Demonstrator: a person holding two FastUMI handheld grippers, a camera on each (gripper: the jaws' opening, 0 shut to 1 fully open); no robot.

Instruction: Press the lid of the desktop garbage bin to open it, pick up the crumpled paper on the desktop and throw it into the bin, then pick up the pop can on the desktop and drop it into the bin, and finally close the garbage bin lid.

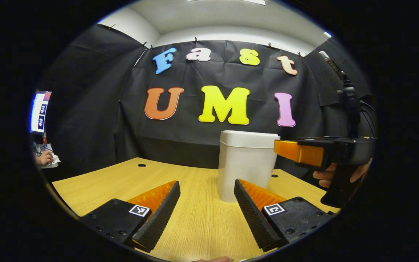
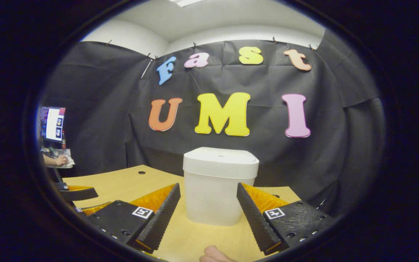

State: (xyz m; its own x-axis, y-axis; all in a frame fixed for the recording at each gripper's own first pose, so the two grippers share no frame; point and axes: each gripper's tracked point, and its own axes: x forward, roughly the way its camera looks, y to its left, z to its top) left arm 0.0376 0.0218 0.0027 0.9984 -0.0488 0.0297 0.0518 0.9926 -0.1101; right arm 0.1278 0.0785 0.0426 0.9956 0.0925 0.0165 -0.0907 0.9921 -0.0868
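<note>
White garbage bin (image 2: 219, 189) stands upright on the wooden worktop (image 1: 129, 178), mid-scene, just in front of the far black cloth wall; lid (image 2: 221, 162) sits flat and closed on top, so contents can't be told. Left claw (image 1: 207, 207) spread wide, nothing between its fingers, low over the worktop with the bin just beyond and slightly right of the gap. Right claw (image 2: 208, 209) also wide and empty, aimed straight at the bin, bin framed between the fingers but apart from them. In the left gripper view the right claw comes in from the right at lid height, a hand (image 1: 340, 174) on its handle, tip near the lid edge; touching or not, cannot tell. Bin looks like light thin plastic, smooth, probably slides or tips if shoved sideways, so the lid press should go straight down on the flat top, not at the rim. Lid likely stiff with a spring catch. A monitor (image 2: 52, 123) and another person's hand (image 2: 61, 160) sit far left, outside the booth.
</note>
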